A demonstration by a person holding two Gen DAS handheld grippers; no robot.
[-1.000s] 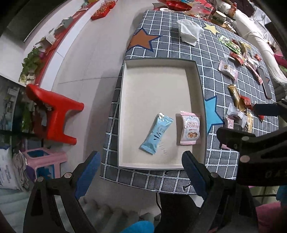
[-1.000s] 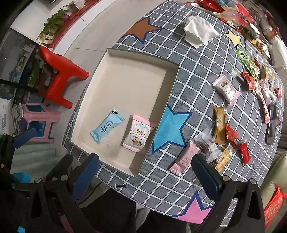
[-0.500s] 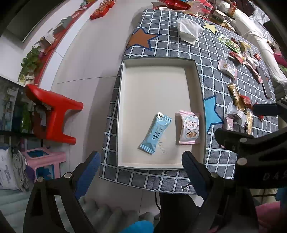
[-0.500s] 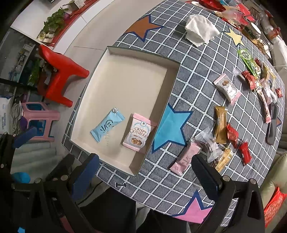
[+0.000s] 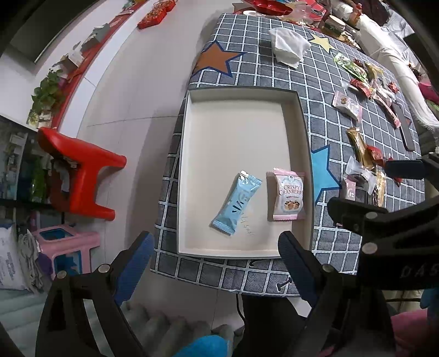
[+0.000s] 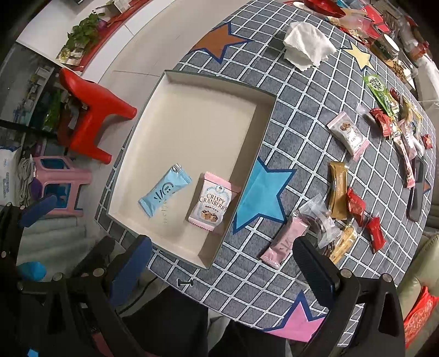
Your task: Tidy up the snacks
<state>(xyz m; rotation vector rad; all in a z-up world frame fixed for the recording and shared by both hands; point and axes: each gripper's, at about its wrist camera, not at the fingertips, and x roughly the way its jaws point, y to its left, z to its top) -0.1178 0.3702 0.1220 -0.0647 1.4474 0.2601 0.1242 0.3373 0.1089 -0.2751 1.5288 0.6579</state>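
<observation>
A cream tray lies on the left part of the checked table. In it lie a light blue snack packet and a pink "Crispy Cranberry" packet. More snacks lie loose to the right: a pink packet, a clear-wrapped one, a gold bar and red candies. My left gripper is open and empty, above the tray's near edge. My right gripper is open and empty, above the table's near edge.
A white napkin lies at the far side. A dark remote lies at the right edge. A red stool and a pink stool stand on the floor left of the table. Red dishes and jars crowd the far end.
Both grippers have shifted only slightly; the table appears a little further left in the left wrist view. Nothing was taken or let go.
</observation>
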